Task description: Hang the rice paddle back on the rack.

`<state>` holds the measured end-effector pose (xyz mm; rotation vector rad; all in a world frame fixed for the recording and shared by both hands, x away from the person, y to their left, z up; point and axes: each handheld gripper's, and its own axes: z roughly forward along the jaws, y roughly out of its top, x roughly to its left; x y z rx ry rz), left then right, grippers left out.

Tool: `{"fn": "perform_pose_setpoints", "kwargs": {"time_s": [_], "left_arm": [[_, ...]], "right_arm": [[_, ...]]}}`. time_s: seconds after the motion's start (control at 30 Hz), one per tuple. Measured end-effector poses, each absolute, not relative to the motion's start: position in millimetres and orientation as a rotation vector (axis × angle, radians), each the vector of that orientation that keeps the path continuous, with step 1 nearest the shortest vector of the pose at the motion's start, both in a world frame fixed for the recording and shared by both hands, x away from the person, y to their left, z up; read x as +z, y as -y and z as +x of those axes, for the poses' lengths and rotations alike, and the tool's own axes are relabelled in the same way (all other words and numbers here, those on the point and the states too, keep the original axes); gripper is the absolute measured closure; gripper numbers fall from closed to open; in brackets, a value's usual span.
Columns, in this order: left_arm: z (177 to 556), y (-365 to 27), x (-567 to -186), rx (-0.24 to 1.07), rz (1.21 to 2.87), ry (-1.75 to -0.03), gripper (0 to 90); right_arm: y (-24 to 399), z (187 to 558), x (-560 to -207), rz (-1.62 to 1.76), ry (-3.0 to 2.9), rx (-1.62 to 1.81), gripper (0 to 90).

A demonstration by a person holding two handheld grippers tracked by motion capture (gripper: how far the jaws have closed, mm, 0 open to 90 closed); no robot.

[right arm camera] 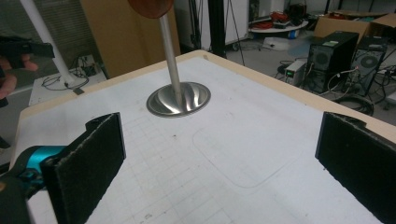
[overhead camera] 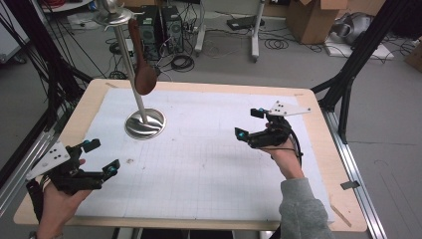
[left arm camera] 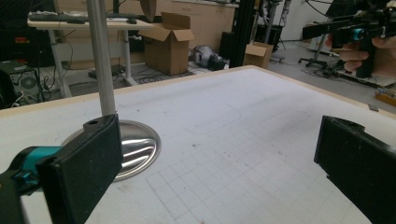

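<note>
Brown wooden spoon (overhead camera: 143, 74) hangs from the top of a metal stand (overhead camera: 130, 59), bowl end down, beside the pole, well above the table (overhead camera: 308, 199). Stand's round shiny base (overhead camera: 145, 124) sits on the white gridded mat (overhead camera: 209, 164), far-left part of the table. Spoon's bowl edge peeks in at the top of the right claw view (right arm camera: 150, 7).

Left claw (overhead camera: 102, 157) — near left table edge, held in the person's hand (overhead camera: 57, 204), jaws wide apart, nothing between them; left claw view has the stand pole (left arm camera: 100, 56) and base just past the left jaw. Right claw (overhead camera: 247, 123) — right side of the table, also spread open and empty, aimed toward the stand. Both claws well apart from the spoon and stand.

Off the table: cardboard boxes (overhead camera: 313, 17), computer towers (overhead camera: 159, 30), cables on the floor.
</note>
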<state>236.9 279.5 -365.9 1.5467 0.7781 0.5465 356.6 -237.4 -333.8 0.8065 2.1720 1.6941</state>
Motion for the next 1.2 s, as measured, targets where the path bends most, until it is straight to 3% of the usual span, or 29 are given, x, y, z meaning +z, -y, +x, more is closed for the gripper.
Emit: {"fn": "perform_pose_setpoints", "kwargs": {"time_s": [1.2], "left_arm": [[236, -278, -364, 0.572, 1.536, -0.776, 1.8]], "right_arm": [[271, 330, -365, 0.89, -2.143, 1.662, 0.3]]}}
